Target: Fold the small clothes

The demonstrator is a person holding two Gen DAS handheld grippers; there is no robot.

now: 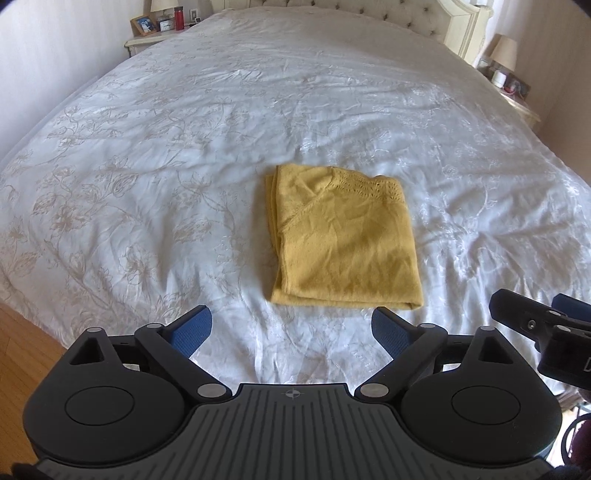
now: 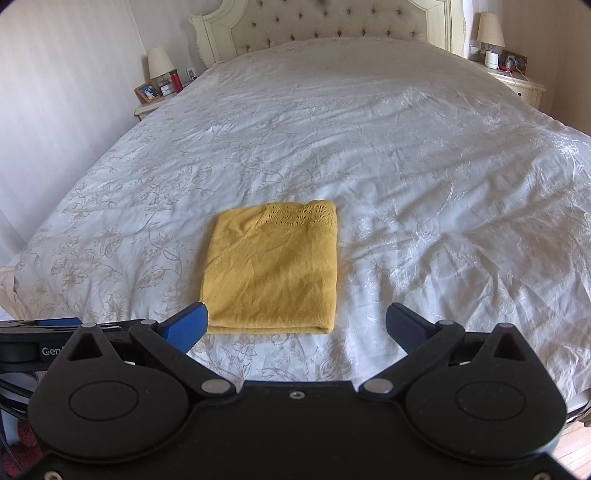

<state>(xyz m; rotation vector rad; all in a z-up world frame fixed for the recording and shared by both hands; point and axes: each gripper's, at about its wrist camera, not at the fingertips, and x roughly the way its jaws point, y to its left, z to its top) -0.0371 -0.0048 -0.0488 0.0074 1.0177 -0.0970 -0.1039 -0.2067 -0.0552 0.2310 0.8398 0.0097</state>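
Where the big white bed (image 2: 406, 155) fills the room, yellow top (image 2: 273, 273) folded flat near its front edge, left gripper (image 1: 291, 328) spread wide and empty just short of the top, right gripper (image 2: 295, 325) spread wide and empty too

A wide bed (image 2: 369, 155) fills both views, covered by a rumpled white bedspread (image 1: 184, 155) with a pale beige flower-and-vine pattern, and a cream tufted headboard (image 2: 332, 26) stands at its far end. On one side a nightstand (image 2: 147, 109) carries a lamp (image 2: 159, 62) with a beige shade, a framed photo (image 2: 147, 91), a small clock (image 2: 167, 88) and a red bottle (image 2: 176, 81). The nightstand (image 2: 524, 86) on the other side holds a second lamp (image 2: 490, 31) and a white cylinder (image 2: 492, 59), and a strip of wooden floor (image 1: 22, 343) shows beside the bed's near corner.
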